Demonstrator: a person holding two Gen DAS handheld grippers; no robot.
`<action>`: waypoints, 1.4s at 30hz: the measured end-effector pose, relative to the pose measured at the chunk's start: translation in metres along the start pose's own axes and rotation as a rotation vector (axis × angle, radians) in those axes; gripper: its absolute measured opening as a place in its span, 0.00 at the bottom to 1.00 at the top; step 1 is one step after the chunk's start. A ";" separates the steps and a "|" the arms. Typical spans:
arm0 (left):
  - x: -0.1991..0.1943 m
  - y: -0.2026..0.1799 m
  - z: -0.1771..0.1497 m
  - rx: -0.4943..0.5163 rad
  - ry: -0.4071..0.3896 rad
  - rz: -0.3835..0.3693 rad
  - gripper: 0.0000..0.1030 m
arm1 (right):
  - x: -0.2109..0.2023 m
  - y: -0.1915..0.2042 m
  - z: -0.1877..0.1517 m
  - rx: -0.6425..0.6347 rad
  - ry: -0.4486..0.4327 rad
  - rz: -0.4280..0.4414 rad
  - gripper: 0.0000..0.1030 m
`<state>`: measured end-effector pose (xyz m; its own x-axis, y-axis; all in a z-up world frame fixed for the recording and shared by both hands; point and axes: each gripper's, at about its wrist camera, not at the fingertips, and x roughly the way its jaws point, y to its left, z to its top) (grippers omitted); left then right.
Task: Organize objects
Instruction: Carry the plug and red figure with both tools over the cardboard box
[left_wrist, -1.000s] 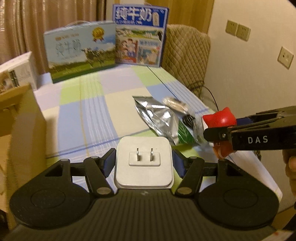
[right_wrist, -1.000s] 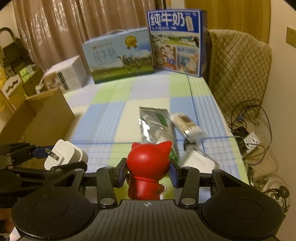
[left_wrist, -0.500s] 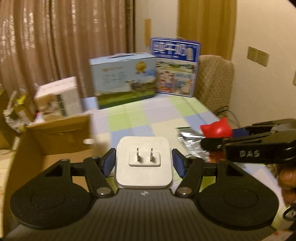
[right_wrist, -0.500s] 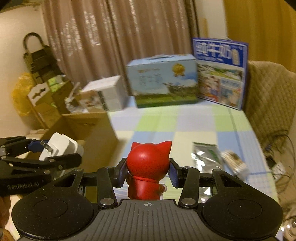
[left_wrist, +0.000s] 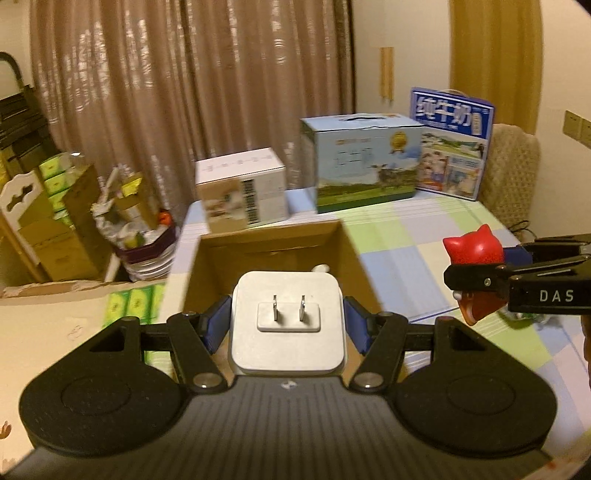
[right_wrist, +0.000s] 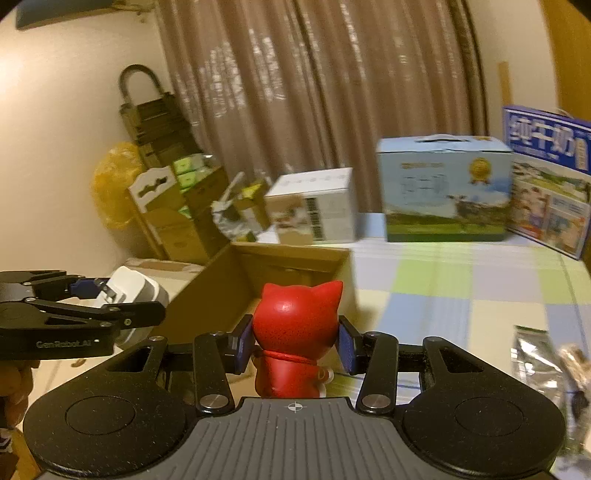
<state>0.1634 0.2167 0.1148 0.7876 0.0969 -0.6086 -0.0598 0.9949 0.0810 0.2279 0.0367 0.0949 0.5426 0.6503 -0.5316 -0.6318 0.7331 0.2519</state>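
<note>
**A:** Left wrist view first, nearest thing: the left gripper (left_wrist: 287, 325) is clenched on a white plug adapter (left_wrist: 287, 326), blue pads against both sides, prongs pointing forward. Is it over the box yet?

**B:** It hangs in front of the open cardboard box (left_wrist: 271, 240), apparently above its near edge; I cannot tell exactly. Something small and white (left_wrist: 320, 267) lies inside against the far wall. So at least one thing looks put away already, though that is my reading.

**A:** And the right gripper (right_wrist: 294, 345)?

**B:** Grasping a red cat-eared figurine (right_wrist: 295, 332) by the head, held upright and aloft, the box just beyond it. Neither item is released, so both drops are left to do.

**A:** Anything else waiting?

**B:** On the checked tablecloth (right_wrist: 461, 291), at the right edge of the right wrist view, a silver foil packet (right_wrist: 532, 356) and a blurred bundle (right_wrist: 574, 363) beside it lie well apart from the box. I judge the task roughly midway.

**A:** Writing, near to far?

**B:** "DAS" on the right gripper's side, seen from the left; "GenRobot.AI" on the left one's side, seen from the right. Farther back, a white carton (left_wrist: 242, 190) with a barcode, its text too blurred. Then a milk carton (left_wrist: 364, 162) with a cow and gold medal, characters unreadable. Farthest, the blue box (left_wrist: 450, 142) reads 纯牛奶.
</note>
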 end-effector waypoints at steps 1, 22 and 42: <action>-0.001 0.006 -0.001 -0.004 0.002 0.008 0.58 | 0.003 0.005 0.000 -0.005 0.002 0.009 0.41; 0.014 0.051 -0.030 -0.064 0.075 0.011 0.58 | 0.053 0.026 -0.014 -0.035 0.097 0.048 0.42; 0.046 0.049 -0.061 -0.055 0.166 -0.022 0.59 | 0.064 0.026 -0.019 -0.032 0.122 0.040 0.42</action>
<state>0.1591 0.2715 0.0427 0.6775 0.0742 -0.7318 -0.0811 0.9964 0.0259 0.2352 0.0933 0.0521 0.4464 0.6484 -0.6166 -0.6697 0.6991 0.2504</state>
